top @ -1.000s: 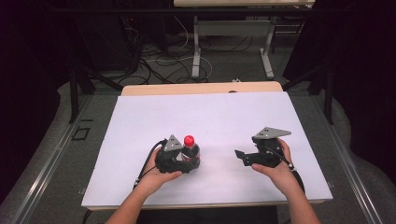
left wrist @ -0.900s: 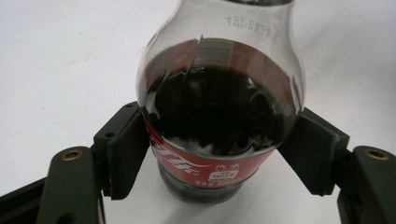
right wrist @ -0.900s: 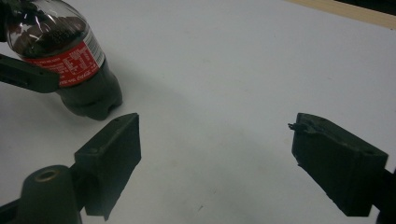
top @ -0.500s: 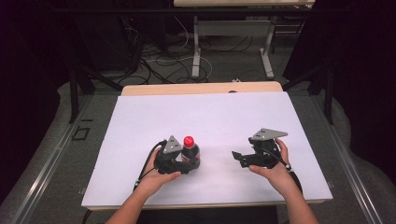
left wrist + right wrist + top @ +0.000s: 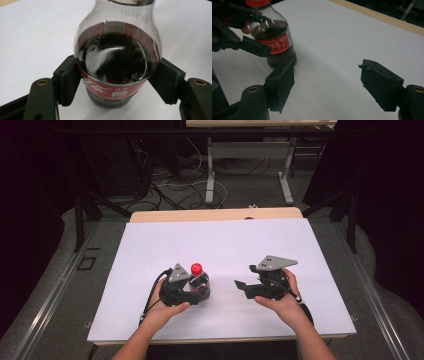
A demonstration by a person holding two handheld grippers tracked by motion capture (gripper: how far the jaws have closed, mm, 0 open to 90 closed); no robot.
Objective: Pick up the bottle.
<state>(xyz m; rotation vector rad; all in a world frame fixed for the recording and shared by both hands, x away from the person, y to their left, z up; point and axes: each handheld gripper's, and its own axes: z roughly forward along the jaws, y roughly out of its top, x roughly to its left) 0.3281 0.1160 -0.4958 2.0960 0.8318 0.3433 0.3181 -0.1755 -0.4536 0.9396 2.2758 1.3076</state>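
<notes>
bottle [image 5: 117, 70] cap cut off by top edge in left gripper view, label print unreadable

Bright tabletop [image 5: 310, 250], dark surroundings, bottle [image 5: 117, 57] glare.

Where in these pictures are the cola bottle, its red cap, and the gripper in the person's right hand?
cola bottle [image 5: 117, 65], left gripper view, on its dark belly.
red cap [image 5: 197, 268], high view, on the cap's top.
right gripper [image 5: 327, 82], right gripper view, midway between its open fingertips.
</notes>
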